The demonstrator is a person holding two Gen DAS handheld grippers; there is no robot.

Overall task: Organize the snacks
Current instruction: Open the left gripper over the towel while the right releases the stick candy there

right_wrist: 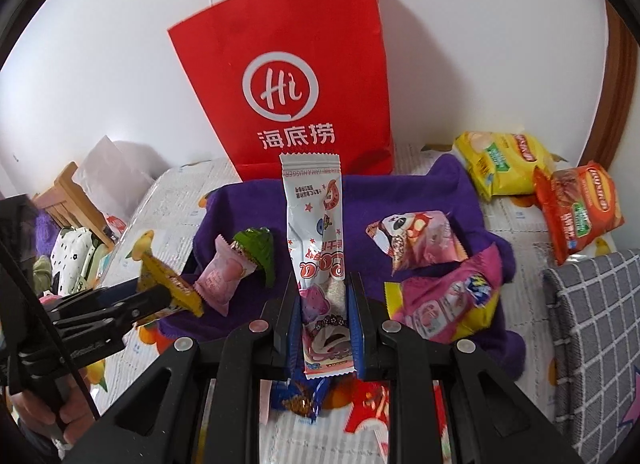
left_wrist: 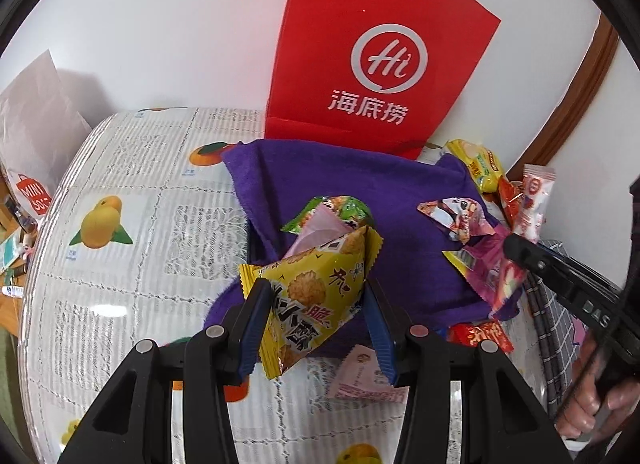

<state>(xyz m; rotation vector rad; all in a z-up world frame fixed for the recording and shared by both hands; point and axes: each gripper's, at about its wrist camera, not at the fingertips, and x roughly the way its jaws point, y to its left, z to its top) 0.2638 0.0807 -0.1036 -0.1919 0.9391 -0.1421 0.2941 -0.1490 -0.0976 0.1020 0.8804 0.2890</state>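
My left gripper is shut on a yellow snack packet and holds it over the near left edge of a box lined with purple cloth. My right gripper is shut on a long white and pink snack packet, held upright over the box's near edge. In the box lie a green packet, a small pink packet, a panda packet and a pink and yellow packet. The left gripper with its yellow packet also shows in the right wrist view.
A tall red paper bag stands behind the box against the wall. Yellow and orange chip bags lie at the right. A red packet, a blue packet and a pink packet lie on the fruit-print tablecloth. A grey checked cushion is at the right.
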